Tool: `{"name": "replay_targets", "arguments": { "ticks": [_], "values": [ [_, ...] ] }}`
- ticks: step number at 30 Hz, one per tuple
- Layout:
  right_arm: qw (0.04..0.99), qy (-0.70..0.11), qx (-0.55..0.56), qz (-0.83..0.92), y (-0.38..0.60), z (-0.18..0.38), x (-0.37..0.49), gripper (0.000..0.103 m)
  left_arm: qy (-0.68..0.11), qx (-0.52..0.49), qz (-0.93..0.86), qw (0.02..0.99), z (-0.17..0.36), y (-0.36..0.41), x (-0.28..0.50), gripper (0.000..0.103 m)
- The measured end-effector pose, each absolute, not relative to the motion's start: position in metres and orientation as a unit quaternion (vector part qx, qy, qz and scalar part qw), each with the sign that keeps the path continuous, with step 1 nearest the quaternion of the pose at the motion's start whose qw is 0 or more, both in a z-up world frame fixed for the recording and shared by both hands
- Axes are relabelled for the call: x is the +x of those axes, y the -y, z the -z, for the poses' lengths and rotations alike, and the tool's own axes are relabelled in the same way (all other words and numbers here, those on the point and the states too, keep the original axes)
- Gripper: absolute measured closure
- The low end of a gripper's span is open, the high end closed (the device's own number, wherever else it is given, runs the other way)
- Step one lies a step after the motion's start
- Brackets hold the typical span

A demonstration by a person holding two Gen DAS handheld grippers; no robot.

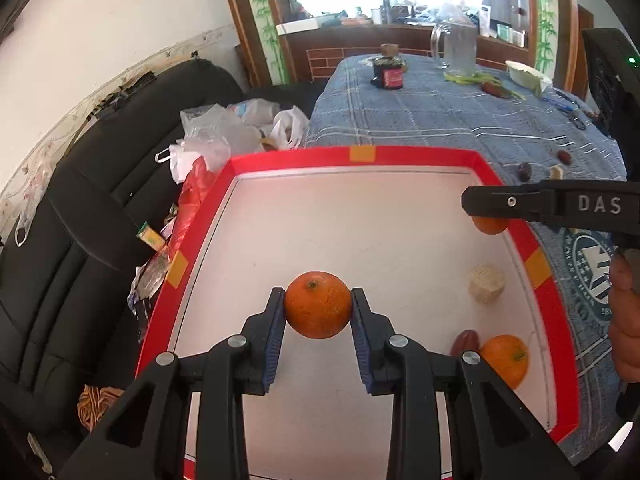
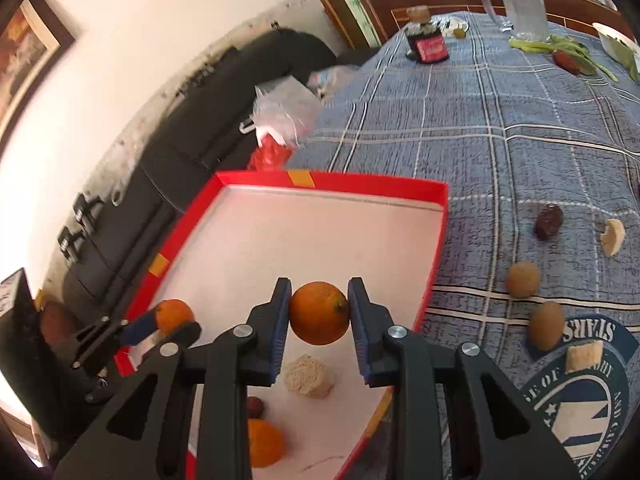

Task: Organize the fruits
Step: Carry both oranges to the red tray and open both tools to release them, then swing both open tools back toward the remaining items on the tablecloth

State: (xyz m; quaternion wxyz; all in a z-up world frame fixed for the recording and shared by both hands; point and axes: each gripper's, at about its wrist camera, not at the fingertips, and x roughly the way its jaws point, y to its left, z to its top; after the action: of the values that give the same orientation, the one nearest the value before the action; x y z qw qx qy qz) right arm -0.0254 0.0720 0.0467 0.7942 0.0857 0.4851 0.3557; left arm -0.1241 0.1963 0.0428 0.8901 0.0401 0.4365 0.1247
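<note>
Left wrist view:
Left gripper: pinches an orange between its blue pads, above the white floor of the red-rimmed tray.
Tray contents: a second orange beside a dark red fruit, and a pale chunk.
Right gripper: reaches in from the right over the tray's edge.

Right wrist view:
Right gripper: clamps another orange over the tray.
Blue plaid cloth: two brown round fruits, a dark fruit and pale pieces lie on it.
</note>
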Motion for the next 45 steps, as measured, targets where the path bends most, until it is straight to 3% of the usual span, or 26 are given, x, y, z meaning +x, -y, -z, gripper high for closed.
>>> {"name": "replay_targets", "arguments": {
  "ticks": [5,6,8,12,20,22,23,24,27,29,34,39,45],
  "values": [
    [0.788,-0.506,0.059,-0.346,-0.086,-0.038,-0.023,0.070,-0.444,0.034,-0.127,0.886,-0.038,-0.199,-0.127,0.070],
    [0.786,-0.513,0.055,-0.341,-0.087,-0.036,-0.023,0.066,-0.445,0.033,-0.125,0.886,-0.038,-0.199,-0.128,0.070],
    [0.780,-0.522,0.058,-0.340,-0.086,-0.036,-0.019,0.062,-0.445,0.036,-0.125,0.886,-0.038,-0.199,-0.129,0.065],
    [0.782,-0.517,0.083,-0.338,-0.073,-0.048,-0.017,0.047,-0.437,0.043,-0.132,0.889,-0.042,-0.196,-0.133,0.041],
    [0.803,-0.482,0.150,-0.316,0.021,-0.122,-0.005,0.037,-0.425,0.040,-0.140,0.894,-0.053,-0.199,-0.142,0.032],
    [0.827,-0.453,0.189,-0.275,0.078,-0.161,0.007,0.020,-0.419,0.031,-0.146,0.895,-0.057,-0.202,-0.145,0.031],
    [0.839,-0.435,0.200,-0.258,0.098,-0.174,0.008,0.003,-0.418,0.027,-0.147,0.896,-0.057,-0.203,-0.145,0.031],
    [0.861,-0.391,0.227,-0.234,0.134,-0.192,0.006,0.000,-0.418,0.022,-0.148,0.896,-0.057,-0.203,-0.144,0.031],
    [0.871,-0.307,0.316,-0.217,0.211,-0.199,-0.006,0.000,-0.419,0.009,-0.140,0.897,-0.055,-0.201,-0.142,0.031],
    [0.853,-0.298,0.381,-0.195,0.244,-0.179,-0.012,0.000,-0.421,0.011,-0.131,0.898,-0.055,-0.194,-0.138,0.031],
    [0.703,-0.429,0.545,-0.161,0.290,-0.048,-0.015,0.000,-0.412,0.031,-0.104,0.904,-0.064,-0.168,-0.133,0.031],
    [0.657,-0.457,0.579,-0.156,0.290,0.002,-0.027,0.000,-0.401,0.058,-0.085,0.910,-0.085,-0.140,-0.139,0.031],
    [0.710,-0.449,0.511,-0.183,0.272,-0.044,-0.041,0.000,-0.347,0.098,-0.085,0.929,-0.119,-0.114,-0.164,0.031]
  ]
}}
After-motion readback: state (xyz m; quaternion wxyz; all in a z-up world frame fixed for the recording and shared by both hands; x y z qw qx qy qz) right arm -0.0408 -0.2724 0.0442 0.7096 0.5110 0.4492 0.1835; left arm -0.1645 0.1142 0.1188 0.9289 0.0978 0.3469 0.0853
